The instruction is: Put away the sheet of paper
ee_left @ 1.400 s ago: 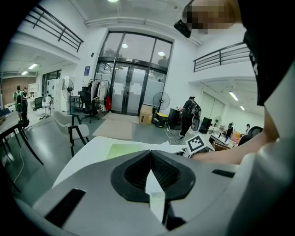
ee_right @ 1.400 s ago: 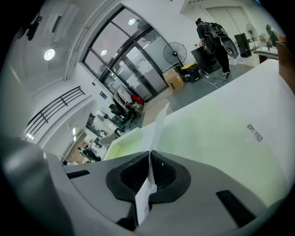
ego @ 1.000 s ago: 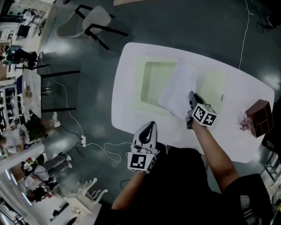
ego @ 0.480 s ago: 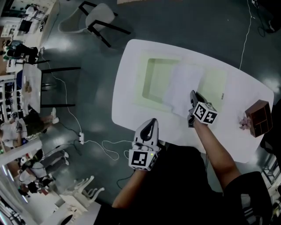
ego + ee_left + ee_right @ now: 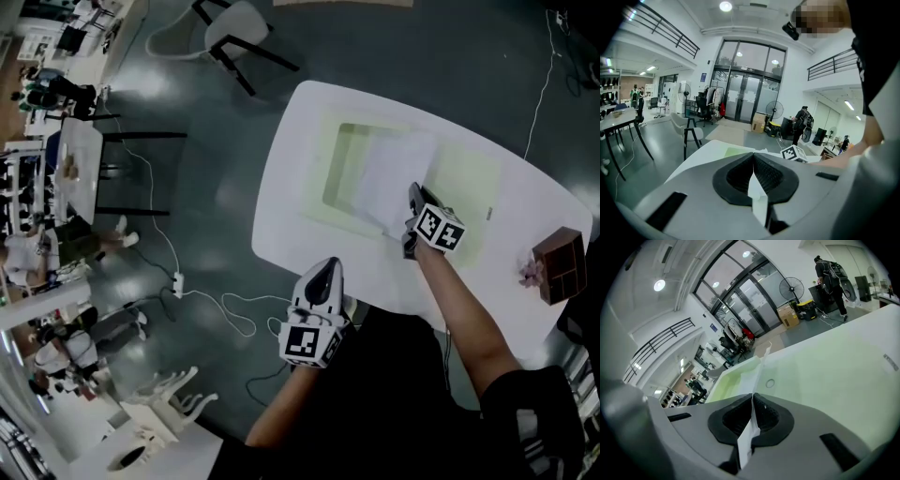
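Note:
A white sheet of paper (image 5: 389,178) lies across the middle of an open pale green document case (image 5: 464,178) on the white table (image 5: 291,216). It partly covers the case's recessed half (image 5: 339,164). My right gripper (image 5: 411,191) is shut on the sheet's near edge. In the right gripper view the paper (image 5: 749,434) runs up between the closed jaws of that gripper (image 5: 752,395) toward the case (image 5: 825,376). My left gripper (image 5: 327,265) hangs off the table's near edge, its jaws together and holding nothing. In its own view the left gripper (image 5: 753,154) points over the table.
A brown wooden box (image 5: 561,265) stands at the table's right end. A chair (image 5: 234,26) stands beyond the far left corner. A cable (image 5: 225,309) trails on the floor at the left. Other tables and people are further left.
My right gripper has carried the sheet a little further over the case, and the sheet now lies flatter. The left gripper has shifted slightly by the table's near edge.

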A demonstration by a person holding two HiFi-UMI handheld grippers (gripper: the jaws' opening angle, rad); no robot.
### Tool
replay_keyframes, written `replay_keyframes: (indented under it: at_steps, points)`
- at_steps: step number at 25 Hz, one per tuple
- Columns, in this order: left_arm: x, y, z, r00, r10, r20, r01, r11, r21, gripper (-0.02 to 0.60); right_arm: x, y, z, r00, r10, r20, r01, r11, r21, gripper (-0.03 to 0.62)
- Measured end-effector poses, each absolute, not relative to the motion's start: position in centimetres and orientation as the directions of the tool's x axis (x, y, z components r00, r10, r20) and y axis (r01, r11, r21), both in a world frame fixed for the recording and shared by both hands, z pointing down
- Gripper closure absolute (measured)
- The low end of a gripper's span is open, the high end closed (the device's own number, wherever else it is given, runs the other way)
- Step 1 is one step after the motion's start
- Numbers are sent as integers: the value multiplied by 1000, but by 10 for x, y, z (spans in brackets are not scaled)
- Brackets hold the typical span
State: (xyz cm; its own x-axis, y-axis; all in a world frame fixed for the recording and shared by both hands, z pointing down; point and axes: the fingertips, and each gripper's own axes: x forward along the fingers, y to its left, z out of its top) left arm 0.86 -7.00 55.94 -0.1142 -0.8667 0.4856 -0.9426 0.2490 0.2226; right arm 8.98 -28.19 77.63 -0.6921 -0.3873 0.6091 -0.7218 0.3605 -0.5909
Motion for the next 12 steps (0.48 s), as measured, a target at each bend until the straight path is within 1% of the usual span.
replay_keyframes:
  at_steps: [3, 6, 12]
  points:
    - [4, -64, 558, -137, -860, 492, -936, 275, 218, 577, 76, -284, 774, -705, -386, 595, -709, 359, -607, 594]
    - [1, -56, 557, -149, -869, 472, -930, 285, 232, 578, 60, -280, 776, -714, -370, 594, -700, 378, -606, 594]
    - [-7, -47, 547, -182, -880, 439, -928, 302, 220, 578, 34, -267, 790, -732, -293, 615, -676, 425, -602, 594]
